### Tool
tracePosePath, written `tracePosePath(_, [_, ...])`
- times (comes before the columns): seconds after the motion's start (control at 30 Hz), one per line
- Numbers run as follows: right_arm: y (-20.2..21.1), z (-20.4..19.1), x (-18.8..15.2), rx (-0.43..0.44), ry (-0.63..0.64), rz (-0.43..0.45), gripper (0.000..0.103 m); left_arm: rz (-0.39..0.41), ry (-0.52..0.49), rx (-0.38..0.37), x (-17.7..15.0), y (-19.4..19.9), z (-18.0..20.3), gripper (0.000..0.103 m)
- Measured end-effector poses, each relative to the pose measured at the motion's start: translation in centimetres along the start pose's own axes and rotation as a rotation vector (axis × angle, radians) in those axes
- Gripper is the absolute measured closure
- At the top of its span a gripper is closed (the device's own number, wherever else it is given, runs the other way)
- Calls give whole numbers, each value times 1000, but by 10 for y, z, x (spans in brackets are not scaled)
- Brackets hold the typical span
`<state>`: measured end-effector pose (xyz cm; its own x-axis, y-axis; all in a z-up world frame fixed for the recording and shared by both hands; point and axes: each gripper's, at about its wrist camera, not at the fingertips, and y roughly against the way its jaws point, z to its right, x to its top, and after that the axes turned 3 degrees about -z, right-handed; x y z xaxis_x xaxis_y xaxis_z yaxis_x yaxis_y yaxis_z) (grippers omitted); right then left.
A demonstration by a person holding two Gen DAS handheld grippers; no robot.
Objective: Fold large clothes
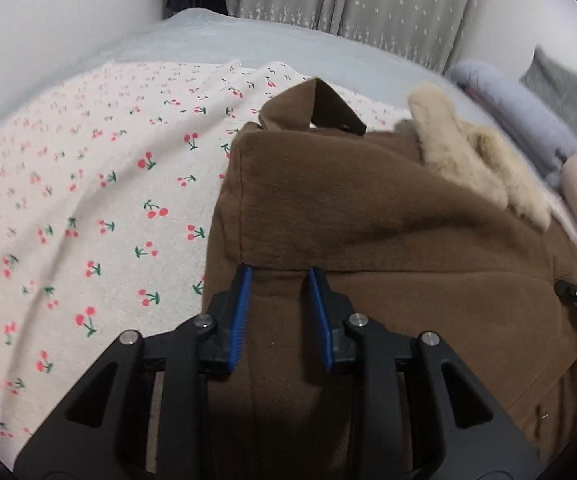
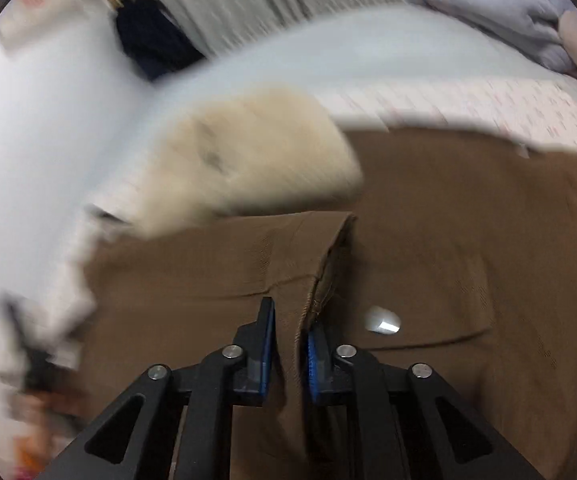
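Bedroom, grey starred curtain (image 1: 368, 4) behind; one bed (image 1: 208, 40) carrying one cherry-print sheet (image 1: 88, 184). One brown coat (image 1: 388, 232), partly folded, lies on that sheet, its one cream fur collar (image 1: 476, 160) at the coat's far edge. Left gripper (image 1: 280, 276): jaws narrowly apart, tips at a folded hem, likely to carry it over. Right gripper (image 2: 290, 320): jaws close about a coat seam edge; contact uncertain, view blurred. Two rolled cushions (image 1: 528, 128) lie beyond the collar.

Soft indoor light; right view motion-blurred
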<state>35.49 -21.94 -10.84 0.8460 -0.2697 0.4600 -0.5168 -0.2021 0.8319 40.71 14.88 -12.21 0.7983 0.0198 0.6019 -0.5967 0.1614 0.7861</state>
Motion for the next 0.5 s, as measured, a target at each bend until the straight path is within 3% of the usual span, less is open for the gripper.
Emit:
tracePosePath(0.07, [11,2,-8,-2,-3,52,78,0,-21,31,2,2,5,70])
tracePosePath(0.1, [18,2,-10,-20,-10,61,66,7,-33,49,3,6,8,70])
tracePosePath(0.2, [39,-6,-12,-91,49,124,59,57,-69,75,4,24,20,64])
tracePosePath(0.27, [54,-20,-14,-131,118,176,59,97,-100,72,5,36,33,57])
tracePosePath(0.37, [56,-34,-15,-92,156,160,58,118,-143,44,7,45,59,46])
tracePosePath(0.5, [39,-48,-31,-120,217,99,58,43,-208,13,-7,30,86,40])
